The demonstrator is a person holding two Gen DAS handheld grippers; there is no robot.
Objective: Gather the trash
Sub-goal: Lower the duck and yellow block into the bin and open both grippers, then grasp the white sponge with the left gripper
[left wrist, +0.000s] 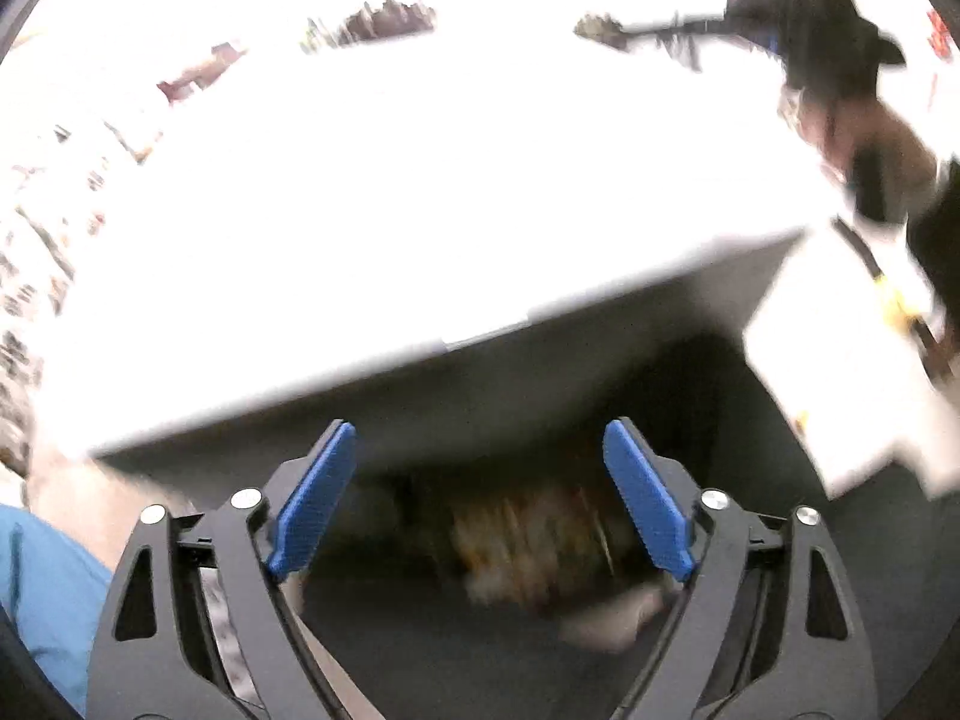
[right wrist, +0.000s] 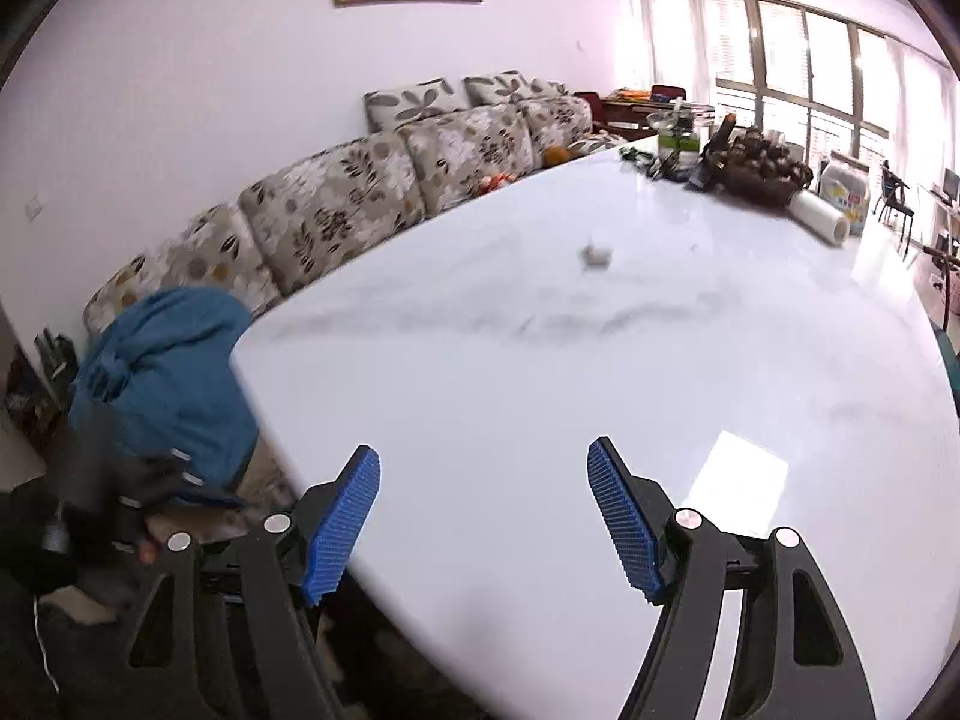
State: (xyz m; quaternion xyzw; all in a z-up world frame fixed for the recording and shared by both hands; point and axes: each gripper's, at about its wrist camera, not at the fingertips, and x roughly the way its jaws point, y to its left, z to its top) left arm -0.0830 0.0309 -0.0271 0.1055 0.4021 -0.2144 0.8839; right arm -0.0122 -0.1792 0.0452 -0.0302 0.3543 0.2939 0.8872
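A small grey-white scrap of trash (right wrist: pixel 595 256) lies alone on the white marble table (right wrist: pixel 540 390), far ahead of my right gripper (right wrist: pixel 483 516), which is open and empty over the table's near edge. My left gripper (left wrist: pixel 480 495) is open and empty below the table edge (left wrist: pixel 420 360). It points into a dark space where a blurred brownish heap (left wrist: pixel 534 546) lies; I cannot tell what it is. The left wrist view is blurred and overexposed.
A floral sofa (right wrist: pixel 360 192) runs along the table's far side. A blue garment (right wrist: pixel 168 384) hangs at the table's left corner. At the far end stand a dark basket (right wrist: pixel 762 171), a white roll (right wrist: pixel 819 219) and jars (right wrist: pixel 678 138).
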